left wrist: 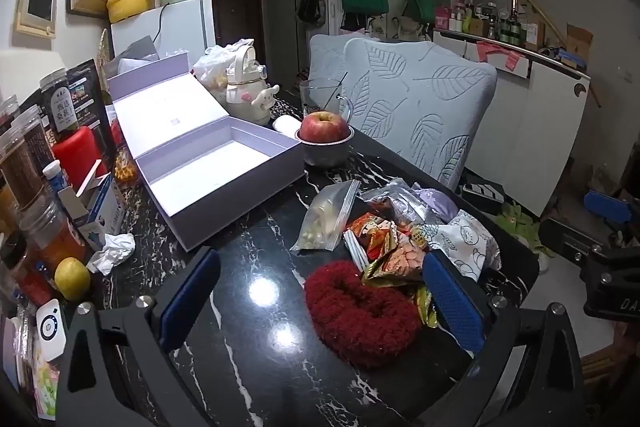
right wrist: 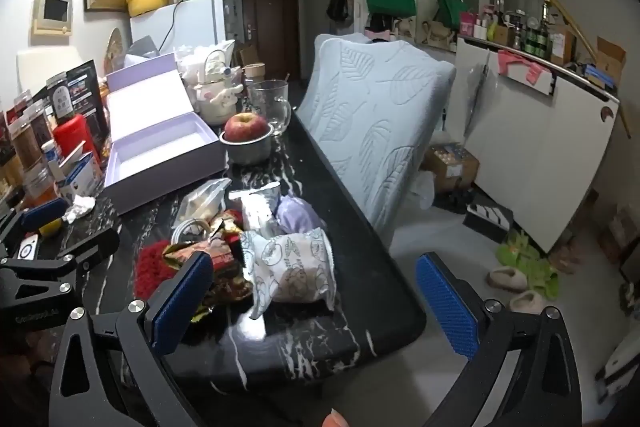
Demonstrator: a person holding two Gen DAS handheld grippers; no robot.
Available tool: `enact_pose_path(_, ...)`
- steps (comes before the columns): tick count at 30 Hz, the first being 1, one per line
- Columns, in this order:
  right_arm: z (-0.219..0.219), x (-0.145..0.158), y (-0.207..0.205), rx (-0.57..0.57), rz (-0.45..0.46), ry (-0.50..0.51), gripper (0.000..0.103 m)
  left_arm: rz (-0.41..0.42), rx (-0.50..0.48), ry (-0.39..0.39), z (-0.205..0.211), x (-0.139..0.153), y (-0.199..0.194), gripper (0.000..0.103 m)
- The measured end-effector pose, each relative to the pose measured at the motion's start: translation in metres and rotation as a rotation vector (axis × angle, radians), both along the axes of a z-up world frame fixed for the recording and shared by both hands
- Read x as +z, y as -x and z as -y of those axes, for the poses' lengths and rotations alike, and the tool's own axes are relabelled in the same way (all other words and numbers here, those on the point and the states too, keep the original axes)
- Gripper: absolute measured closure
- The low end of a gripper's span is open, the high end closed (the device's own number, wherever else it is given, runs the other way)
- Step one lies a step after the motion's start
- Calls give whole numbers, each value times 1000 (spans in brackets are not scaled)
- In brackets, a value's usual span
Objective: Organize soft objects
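Both grippers, left gripper (left wrist: 320, 301) and right gripper (right wrist: 314, 303), hover with fingers wide, empty — soft pile (left wrist: 400, 227) near the surface's edge, lavender box (left wrist: 208, 163) waiting; a clumsy nudge could spill packets floorward.

Dark red fuzzy scrunchie (left wrist: 362, 311), lavender box (left wrist: 224, 163), black white-veined table (left wrist: 256, 251), red apple (left wrist: 324, 127).

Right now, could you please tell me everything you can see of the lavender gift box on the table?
The lavender gift box is rigid, cardboard-looking, rectangular, with a white lining. It lies open and empty on the black marble table, its hinged lid tilted back toward the jars behind. A bowl holding an apple sits close by its far corner; whether they touch is unclear.
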State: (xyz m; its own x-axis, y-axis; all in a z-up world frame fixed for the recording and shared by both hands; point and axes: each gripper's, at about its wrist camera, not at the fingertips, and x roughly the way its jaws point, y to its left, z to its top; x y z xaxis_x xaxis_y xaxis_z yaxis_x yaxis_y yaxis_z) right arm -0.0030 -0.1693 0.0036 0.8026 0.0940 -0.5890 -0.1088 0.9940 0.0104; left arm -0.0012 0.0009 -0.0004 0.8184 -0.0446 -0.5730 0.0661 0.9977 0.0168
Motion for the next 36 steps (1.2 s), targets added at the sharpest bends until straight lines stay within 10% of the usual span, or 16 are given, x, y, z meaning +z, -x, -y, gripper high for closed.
enact_pose_path(36,0,7,12,-2,15,-8,0,12,-37,37,3,10,18,0)
